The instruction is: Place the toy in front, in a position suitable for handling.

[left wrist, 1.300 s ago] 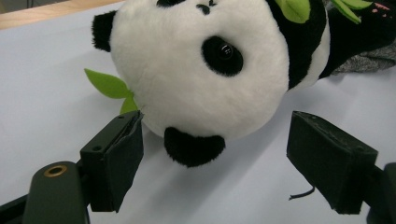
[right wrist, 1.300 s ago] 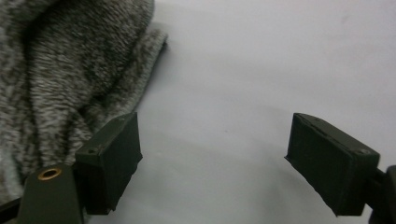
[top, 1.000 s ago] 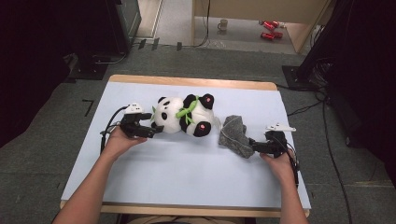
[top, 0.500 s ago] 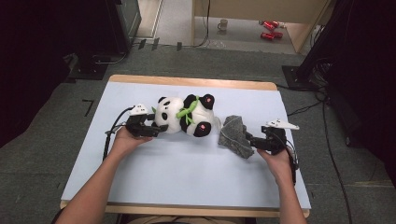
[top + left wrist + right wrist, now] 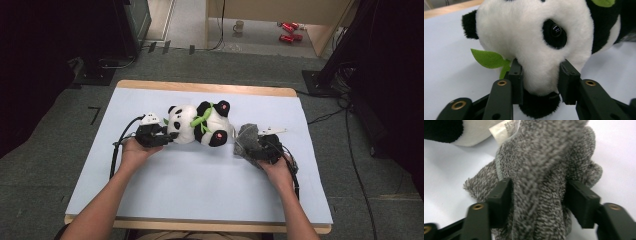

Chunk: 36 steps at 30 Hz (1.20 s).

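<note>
A black-and-white plush panda with green leaves lies on its side at the middle of the pale blue table. My left gripper is shut on the panda's head. In the left gripper view its jaws press into the white muzzle, beside a green felt leaf. A crumpled grey knitted cloth lies against the panda's right side. My right gripper is shut on the cloth. The right gripper view has the cloth bunched between the jaws, with a white label and the panda's fur behind it.
The wooden table edge runs along the back. Beyond it on the floor are black equipment, a cup, red cans and cables. Bare tabletop stretches in front of the toys between both forearms.
My right gripper has shifted a little left toward the panda with the grey cloth in it. The left gripper has edged slightly closer onto the panda's head.
</note>
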Tool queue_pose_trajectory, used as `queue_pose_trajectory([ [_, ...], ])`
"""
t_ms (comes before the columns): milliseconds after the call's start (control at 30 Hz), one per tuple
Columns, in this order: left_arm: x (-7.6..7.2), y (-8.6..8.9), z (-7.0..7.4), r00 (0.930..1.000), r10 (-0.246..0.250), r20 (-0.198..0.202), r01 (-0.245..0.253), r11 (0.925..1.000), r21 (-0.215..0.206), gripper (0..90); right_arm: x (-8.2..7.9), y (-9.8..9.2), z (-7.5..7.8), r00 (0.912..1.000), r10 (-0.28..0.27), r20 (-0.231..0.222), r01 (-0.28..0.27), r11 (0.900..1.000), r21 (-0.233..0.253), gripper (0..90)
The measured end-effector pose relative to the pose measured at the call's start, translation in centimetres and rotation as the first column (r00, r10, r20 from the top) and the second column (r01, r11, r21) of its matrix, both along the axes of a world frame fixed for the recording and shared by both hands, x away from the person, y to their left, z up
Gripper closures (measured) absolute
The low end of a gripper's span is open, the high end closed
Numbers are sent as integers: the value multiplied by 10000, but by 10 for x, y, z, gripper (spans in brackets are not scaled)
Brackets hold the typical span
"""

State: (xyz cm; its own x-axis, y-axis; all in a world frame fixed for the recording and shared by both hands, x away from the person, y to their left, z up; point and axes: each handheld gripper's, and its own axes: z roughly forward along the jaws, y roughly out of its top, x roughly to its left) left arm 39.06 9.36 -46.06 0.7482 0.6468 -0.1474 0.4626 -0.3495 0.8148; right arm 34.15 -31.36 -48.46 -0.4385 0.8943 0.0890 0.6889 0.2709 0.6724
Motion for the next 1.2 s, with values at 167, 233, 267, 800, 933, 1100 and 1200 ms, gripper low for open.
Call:
queue_pose_trajectory([
  [167, -7, -1, 3, 9998, 30, -205, -31, 9999, -96, 667, 2, 4, 3, 9996, -166, -216, 165, 9998, -64, 638],
  [233, -12, -1, 6, 9998, -21, -217, 18, 9999, -154, 687, 4, 5, 6, 9984, -240, -520, 242, 9997, 25, 714],
  [267, -17, 0, 9, 9999, -32, -156, 30, 9998, -181, 701, 5, 3, 9, 9969, -379, -684, 401, 9987, 310, 738],
  [800, -61, 22, -1, 9943, -726, -786, 677, 9957, -628, 719, -5, 6, 91, 9935, -351, 1082, 135, 9809, 1942, 744],
  [933, -63, 19, -2, 9975, -602, -375, 587, 9975, -388, 715, -5, 14, 100, 9914, -163, 1296, -87, 9817, 1903, 744],
  [1100, -65, 14, -7, 9986, -512, 134, 518, 9977, -440, 692, -1, 31, 112, 9886, 276, 1480, -562, 9798, 1921, 743],
  [1200, -66, 15, -10, 9984, -507, 238, 520, 9970, -566, 681, 1, 44, 119, 9859, 594, 1567, -900, 9764, 1962, 743],
])
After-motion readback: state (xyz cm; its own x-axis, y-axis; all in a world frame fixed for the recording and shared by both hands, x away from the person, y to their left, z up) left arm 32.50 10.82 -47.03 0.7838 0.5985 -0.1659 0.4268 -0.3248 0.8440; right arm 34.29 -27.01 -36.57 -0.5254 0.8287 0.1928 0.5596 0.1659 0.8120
